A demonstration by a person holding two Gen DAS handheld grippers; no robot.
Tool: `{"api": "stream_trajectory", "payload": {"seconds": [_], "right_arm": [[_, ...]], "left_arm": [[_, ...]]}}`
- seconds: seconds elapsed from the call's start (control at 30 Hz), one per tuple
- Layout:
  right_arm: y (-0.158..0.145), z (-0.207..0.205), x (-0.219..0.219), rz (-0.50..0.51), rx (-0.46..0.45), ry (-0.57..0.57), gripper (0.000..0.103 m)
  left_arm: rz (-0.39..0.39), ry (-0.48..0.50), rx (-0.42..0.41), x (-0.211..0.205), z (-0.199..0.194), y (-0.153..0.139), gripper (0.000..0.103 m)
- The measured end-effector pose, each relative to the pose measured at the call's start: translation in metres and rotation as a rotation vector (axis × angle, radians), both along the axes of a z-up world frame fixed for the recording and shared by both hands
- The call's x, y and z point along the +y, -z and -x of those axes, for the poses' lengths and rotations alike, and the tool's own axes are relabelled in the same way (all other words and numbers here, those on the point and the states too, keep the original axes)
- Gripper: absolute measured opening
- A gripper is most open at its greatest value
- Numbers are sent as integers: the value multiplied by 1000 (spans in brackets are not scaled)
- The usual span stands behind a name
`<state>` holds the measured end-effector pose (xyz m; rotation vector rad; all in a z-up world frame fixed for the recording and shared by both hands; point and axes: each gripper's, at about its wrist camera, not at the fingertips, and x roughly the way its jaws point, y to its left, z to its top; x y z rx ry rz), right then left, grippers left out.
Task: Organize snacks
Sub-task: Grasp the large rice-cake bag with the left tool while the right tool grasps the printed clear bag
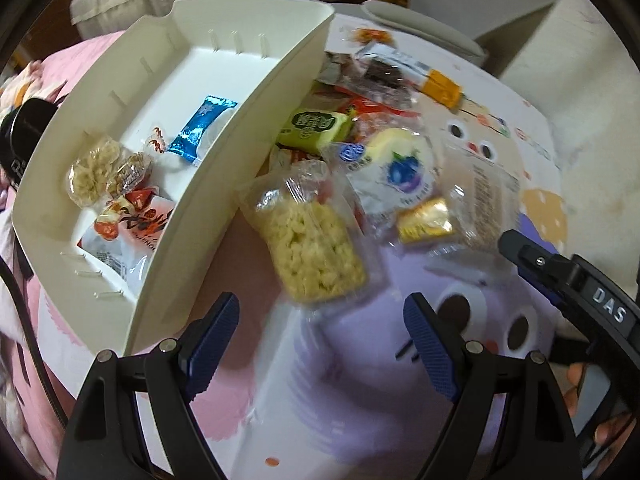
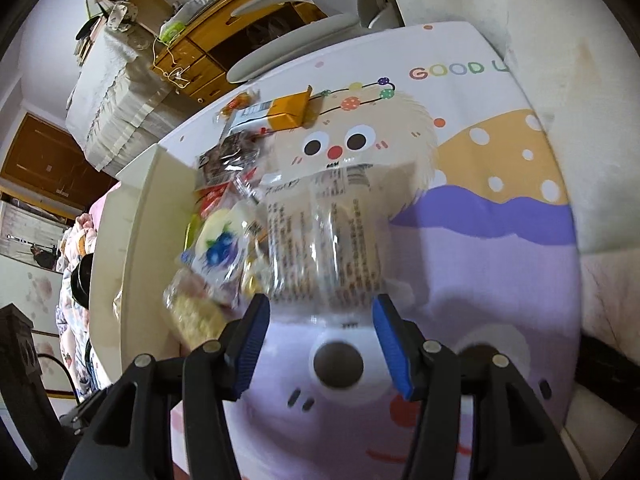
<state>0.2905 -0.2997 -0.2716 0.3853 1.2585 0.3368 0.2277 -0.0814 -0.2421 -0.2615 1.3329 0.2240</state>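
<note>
While both jaws stood apart, empty, right gripper [image 2: 320, 320] needed lower approach: straddle clear packet [image 2: 324, 236], squeeze gently, lift toward tray [image 1: 248, 120].

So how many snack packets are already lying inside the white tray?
4 can be told inside the white tray: a blue packet mid-tray, a clear noodle-like packet, a brown one beside it, and a white-and-red bag at the near end. More may be hidden.

Black claws [image 1: 320, 344], blue ribbed pads [image 2: 252, 348], silver screws
</note>
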Motion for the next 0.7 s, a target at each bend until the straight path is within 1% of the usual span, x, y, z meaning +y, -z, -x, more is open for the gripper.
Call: {"api": "stream_trajectory", "payload": {"seconds": [0.03,0.1,0.27,0.37,0.43,0.5,0.57,0.63,0.7], "right_arm": [[3,-4,1,4,-1,2,56],[4,-9,1,-1,-15,11,65],[11,-23,3,7,-20,34,72],[12,-30,6,42,-50,25,77],[13,-35,9,85,-66,18,81],[14,-41,12,124,-78,5,85],[14,-46,13,134,-93,-10,88],[15,-52,18,142,-107,-40,89],[18,-57,27,161,-98,-87,89]], "left_arm": [[2,-14,6,0,-3,4,83],[9,-41,19,2,-8,12,83],[8,-74,40,4,-16,27,83],[6,-89,44,5,-19,33,83],[2,-97,50,5,-23,38,83],[0,-104,54,6,-24,42,83],[-5,-112,50,6,-26,44,83],[-7,-115,49,7,-29,46,83],[-9,-119,53,8,-33,47,81]]}}
